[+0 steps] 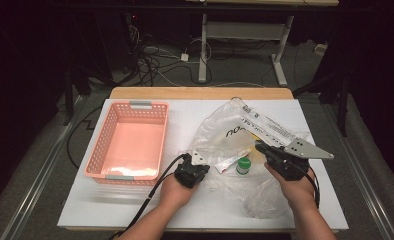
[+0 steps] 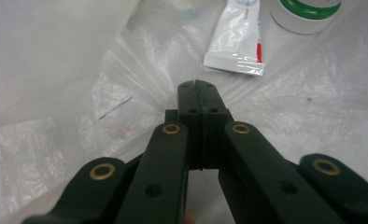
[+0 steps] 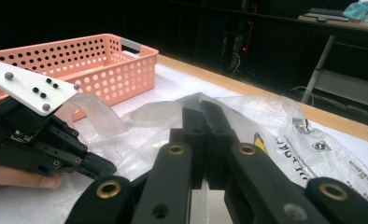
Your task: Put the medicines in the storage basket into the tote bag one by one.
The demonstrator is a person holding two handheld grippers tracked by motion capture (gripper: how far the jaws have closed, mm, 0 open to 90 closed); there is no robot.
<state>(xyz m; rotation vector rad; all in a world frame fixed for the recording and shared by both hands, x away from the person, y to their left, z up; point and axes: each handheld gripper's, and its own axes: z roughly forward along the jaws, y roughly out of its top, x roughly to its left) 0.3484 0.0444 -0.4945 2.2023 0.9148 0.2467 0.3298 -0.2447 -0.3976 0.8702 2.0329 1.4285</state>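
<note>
A clear plastic bag [image 1: 225, 130] with black print lies crumpled on the white table [image 1: 110, 205]. Inside it, near its mouth, are a white tube with a red end [image 1: 226, 164] [image 2: 236, 42] and a white bottle with a green cap [image 1: 243, 165] [image 2: 308, 14]. My left gripper [image 1: 205, 162] [image 2: 196, 86] is shut, its tips pinching the bag's film at the left of the mouth. My right gripper [image 1: 259, 146] [image 3: 200, 105] is shut on the film at the right of the mouth and holds it raised. In the right gripper view the left gripper [image 3: 108, 169] sits low at the left.
A pink perforated basket [image 1: 130, 142] [image 3: 79, 56] stands empty on the left half of the table, close to my left hand. The table's wooden far edge [image 1: 200, 93] runs behind the bag. Cables and desk legs [image 1: 203, 50] lie on the floor beyond.
</note>
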